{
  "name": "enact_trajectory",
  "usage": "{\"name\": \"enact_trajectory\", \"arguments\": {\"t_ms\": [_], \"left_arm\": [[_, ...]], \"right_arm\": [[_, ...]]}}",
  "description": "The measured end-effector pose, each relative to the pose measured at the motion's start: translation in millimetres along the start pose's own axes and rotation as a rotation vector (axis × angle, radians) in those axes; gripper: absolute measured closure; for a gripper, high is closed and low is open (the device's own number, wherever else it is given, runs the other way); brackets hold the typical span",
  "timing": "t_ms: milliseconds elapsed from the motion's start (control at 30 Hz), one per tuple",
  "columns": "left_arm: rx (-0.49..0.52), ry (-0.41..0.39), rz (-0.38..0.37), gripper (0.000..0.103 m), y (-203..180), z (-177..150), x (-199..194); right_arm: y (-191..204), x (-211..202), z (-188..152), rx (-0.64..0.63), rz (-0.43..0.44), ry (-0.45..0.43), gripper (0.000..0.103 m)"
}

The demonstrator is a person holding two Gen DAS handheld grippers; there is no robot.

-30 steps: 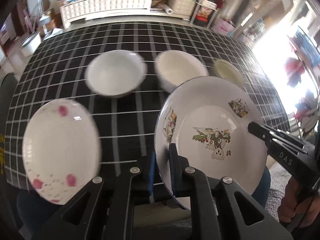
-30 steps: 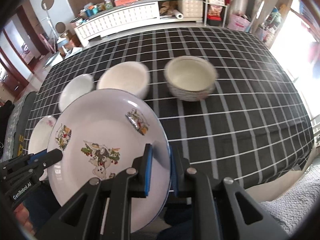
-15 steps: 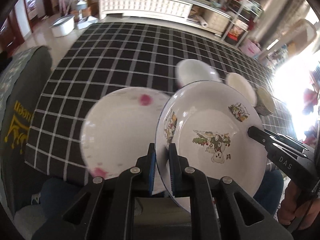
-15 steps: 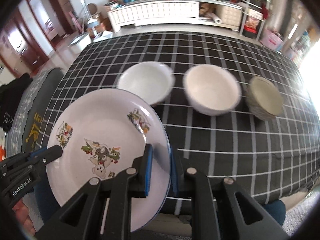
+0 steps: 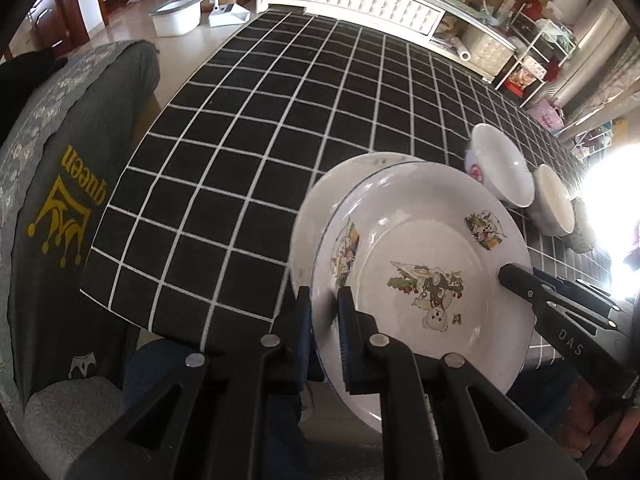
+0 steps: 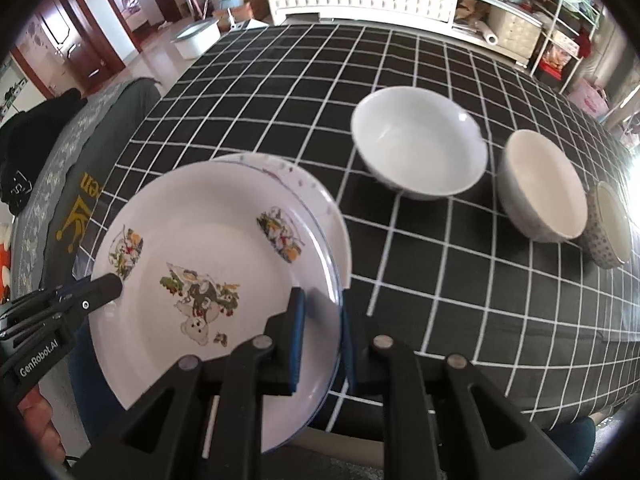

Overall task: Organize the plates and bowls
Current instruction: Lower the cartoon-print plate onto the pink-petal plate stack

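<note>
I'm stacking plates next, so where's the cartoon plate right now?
The cartoon plate is held over the table's near edge by both claws, directly above the pink-flowered plate, left of the white bowl in the right wrist view.

My left gripper shows black linkage arms, silver rivets, blue-edged pads; my right gripper matches it (white "DAS" and "GenRobot.AI" lettering on the bodies).

Both tongs clamp the cartoon plate above another plate.
</note>
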State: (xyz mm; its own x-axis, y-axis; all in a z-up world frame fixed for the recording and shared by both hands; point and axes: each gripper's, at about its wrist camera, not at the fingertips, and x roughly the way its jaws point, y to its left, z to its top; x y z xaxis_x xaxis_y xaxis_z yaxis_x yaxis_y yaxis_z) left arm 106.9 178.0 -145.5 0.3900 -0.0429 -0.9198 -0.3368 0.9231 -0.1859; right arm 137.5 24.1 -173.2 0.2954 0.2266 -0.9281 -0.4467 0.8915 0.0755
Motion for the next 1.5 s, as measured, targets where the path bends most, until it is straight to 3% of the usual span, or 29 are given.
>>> {"name": "enact_trajectory", "arguments": {"t_ms": [533,1200,1333,1500], "left_arm": [[0.006,0.011,0.023,0.092,3.5,12.1,20.5],[-0.022,0.054,0.022,0.091,9.7,23.9,41.8],[0.015,0.032,0.063,0.091,0.0,20.7,38.8],[0.022,0.019,0.056,0.086,-1.7,20.4,32.6]], "right_arm": [[1.6,13.4,7.8,-0.004,-0.009,0.029,0.082],[-13.6,16.9,15.5,0.054,0.086,0.069,0.082],[-16.8,15.7,13.6,0.070,0.104,0.074,0.082],[-16.7,7.6,8.4,0.064,0.086,0.053,0.081]]}}
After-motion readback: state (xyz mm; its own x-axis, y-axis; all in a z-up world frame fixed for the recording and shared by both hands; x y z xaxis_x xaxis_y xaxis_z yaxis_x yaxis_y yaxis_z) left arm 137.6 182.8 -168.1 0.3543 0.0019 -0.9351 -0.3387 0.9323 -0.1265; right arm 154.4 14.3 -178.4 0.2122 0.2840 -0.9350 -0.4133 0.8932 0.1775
